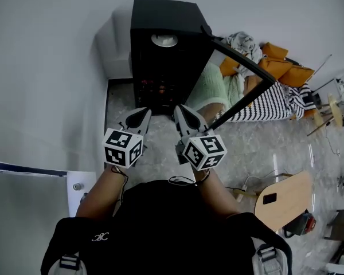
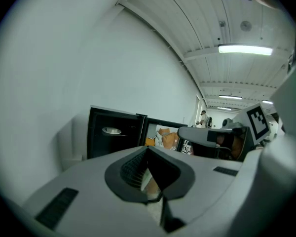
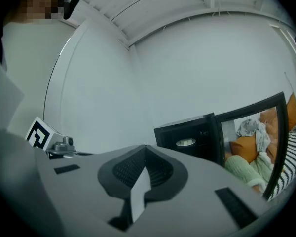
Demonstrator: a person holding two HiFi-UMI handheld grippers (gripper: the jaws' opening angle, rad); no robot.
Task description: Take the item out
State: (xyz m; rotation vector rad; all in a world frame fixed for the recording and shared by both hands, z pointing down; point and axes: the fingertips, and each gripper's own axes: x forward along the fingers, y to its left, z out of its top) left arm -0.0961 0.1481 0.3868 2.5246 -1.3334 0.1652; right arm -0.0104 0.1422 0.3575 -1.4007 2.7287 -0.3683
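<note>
High in the open black cabinet (image 1: 160, 15) sits a pale round item (image 1: 164, 39); left claw (image 1: 143, 114) and right claw (image 1: 181, 109) clenched, empty.

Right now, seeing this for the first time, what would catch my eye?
The black cabinet against the white wall, its glass door swung open to the right. Just before it hover the left claw and right claw, both shut and empty. Beyond the door lie heaped orange cushions.

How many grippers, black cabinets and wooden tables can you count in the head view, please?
Grippers: 2, the left gripper and the right gripper
Cabinets: 1, the black cabinet
Tables: 1, the wooden table
Total: 4
</note>
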